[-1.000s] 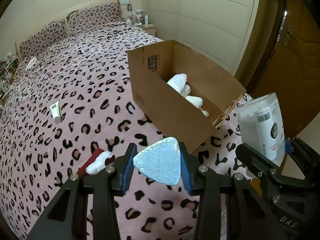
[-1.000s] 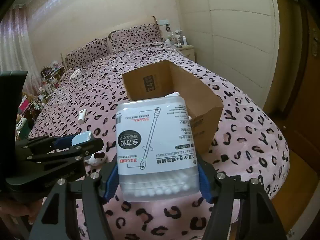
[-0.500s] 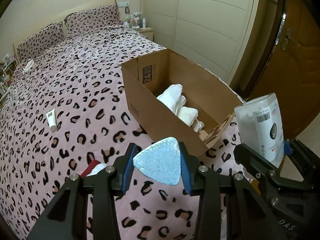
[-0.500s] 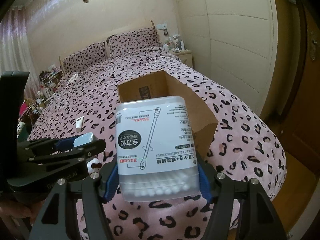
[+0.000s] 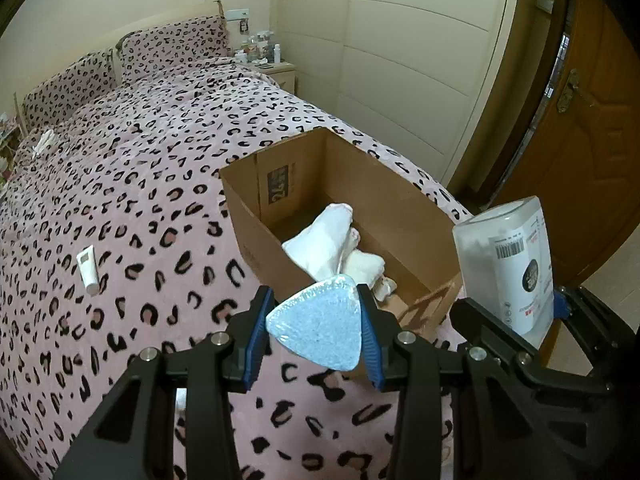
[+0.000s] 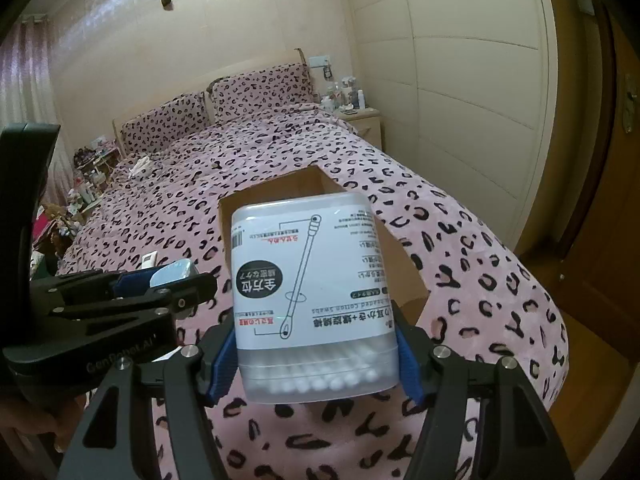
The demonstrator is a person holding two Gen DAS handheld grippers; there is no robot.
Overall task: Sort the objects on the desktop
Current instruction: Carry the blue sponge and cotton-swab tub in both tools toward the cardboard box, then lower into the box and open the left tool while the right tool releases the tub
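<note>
My left gripper (image 5: 316, 332) is shut on a light blue triangular pad (image 5: 320, 330) and holds it above the bed, just short of the near end of an open cardboard box (image 5: 260, 236). White cloth items (image 5: 324, 240) lie inside the box. My right gripper (image 6: 316, 360) is shut on a clear box of cotton swabs (image 6: 312, 292), held in the air in front of the cardboard box (image 6: 308, 180). The swab box also shows at the right of the left wrist view (image 5: 508, 272). The left gripper with the blue pad (image 6: 172, 278) shows at the left of the right wrist view.
A small white tube (image 5: 88, 270) lies on the leopard-print bedspread (image 5: 140, 184) left of the box. Pillows (image 5: 172, 52) and a cluttered nightstand (image 5: 268, 64) stand at the far end. A wooden door (image 5: 580, 140) is on the right.
Both grippers have risen and moved toward the box, so more of its inside shows. The red-and-white item near the left gripper has dropped out of view. Both grips are unchanged.
</note>
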